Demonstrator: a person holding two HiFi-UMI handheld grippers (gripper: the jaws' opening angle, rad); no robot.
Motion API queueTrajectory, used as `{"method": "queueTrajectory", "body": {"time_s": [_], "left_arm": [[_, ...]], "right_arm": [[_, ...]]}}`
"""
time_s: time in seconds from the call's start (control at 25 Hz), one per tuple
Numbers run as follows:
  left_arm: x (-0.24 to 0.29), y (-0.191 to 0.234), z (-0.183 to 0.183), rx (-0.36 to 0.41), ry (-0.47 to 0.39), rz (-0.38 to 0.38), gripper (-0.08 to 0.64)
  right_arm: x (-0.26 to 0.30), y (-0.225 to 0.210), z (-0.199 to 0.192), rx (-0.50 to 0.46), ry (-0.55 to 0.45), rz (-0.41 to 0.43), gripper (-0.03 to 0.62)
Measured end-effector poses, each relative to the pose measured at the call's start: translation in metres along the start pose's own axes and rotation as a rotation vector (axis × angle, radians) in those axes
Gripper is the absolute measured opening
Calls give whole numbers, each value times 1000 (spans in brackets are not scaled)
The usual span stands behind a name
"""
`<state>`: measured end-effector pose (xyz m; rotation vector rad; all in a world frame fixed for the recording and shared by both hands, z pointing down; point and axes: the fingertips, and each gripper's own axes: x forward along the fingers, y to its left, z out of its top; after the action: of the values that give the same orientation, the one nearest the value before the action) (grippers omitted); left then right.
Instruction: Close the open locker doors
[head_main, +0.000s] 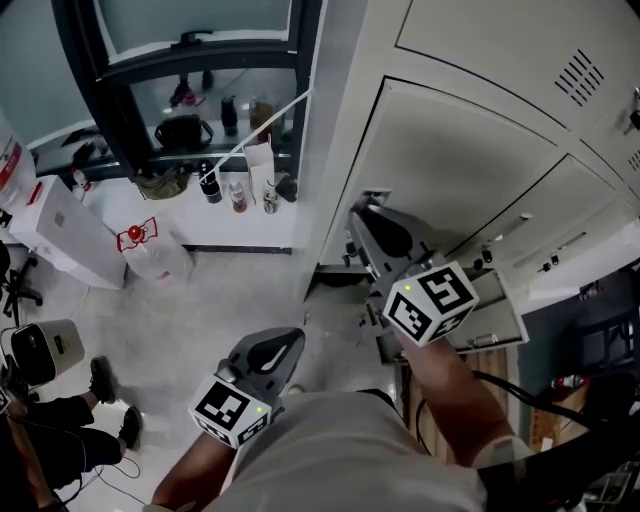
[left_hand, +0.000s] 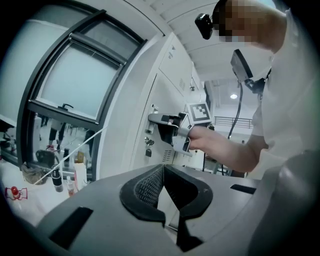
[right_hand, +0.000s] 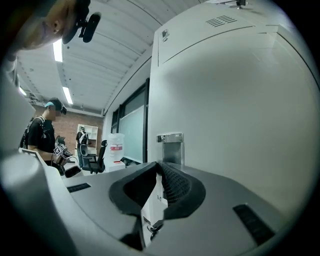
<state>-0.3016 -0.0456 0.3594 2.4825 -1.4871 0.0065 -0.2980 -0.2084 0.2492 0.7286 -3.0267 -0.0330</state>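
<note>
Right gripper (right_hand: 160, 167): your jaws are drawn in until the tips meet, and nothing shows clamped between them.
Right gripper's place: it points level at the locker door (right_hand: 240, 115), with its tips just under the door's metal latch plate (right_hand: 170, 138). You cannot tell from here whether they touch it.
Seen from your head: the right gripper (head_main: 368, 215) sits at the free edge of the locker door (head_main: 450, 170), down at latch height.
Left gripper (left_hand: 162, 167): your jaws are closed tip to tip and hold nothing.
Left gripper's place: it hangs well apart from the locker door, low by your body (head_main: 285, 340), and faces the door from the window side.
Locker door: a pale grey panel in the bank of lockers. It stands at a slight angle to its neighbours, so it is not flush yet.
Keys (left_hand: 148, 145): they hang from a lock just below the door's latch.
Window (left_hand: 75, 80): dark-framed, beside the locker door on its latch side.
Ledge (head_main: 180, 215): under the window, with bottles standing on it.
Person (right_hand: 42, 135): stands well away from the locker door, near an office chair (right_hand: 97, 155).
</note>
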Motion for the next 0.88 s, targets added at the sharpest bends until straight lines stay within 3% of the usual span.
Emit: {"method": "queueTrajectory", "body": {"time_s": [0.28,0.72,0.88], "left_arm": [[-4,1,-1,-1,-11,0,12],[-13,-3,-2,-14,-11,-1,12],[-18,-3,-5,-23,-8,7,12]], "right_arm": [[8,-7,-1,-10,3,-78,38],[12,-10,0,-42,12,-128,40],[12,-10,0,-94,12,-158,40]]}}
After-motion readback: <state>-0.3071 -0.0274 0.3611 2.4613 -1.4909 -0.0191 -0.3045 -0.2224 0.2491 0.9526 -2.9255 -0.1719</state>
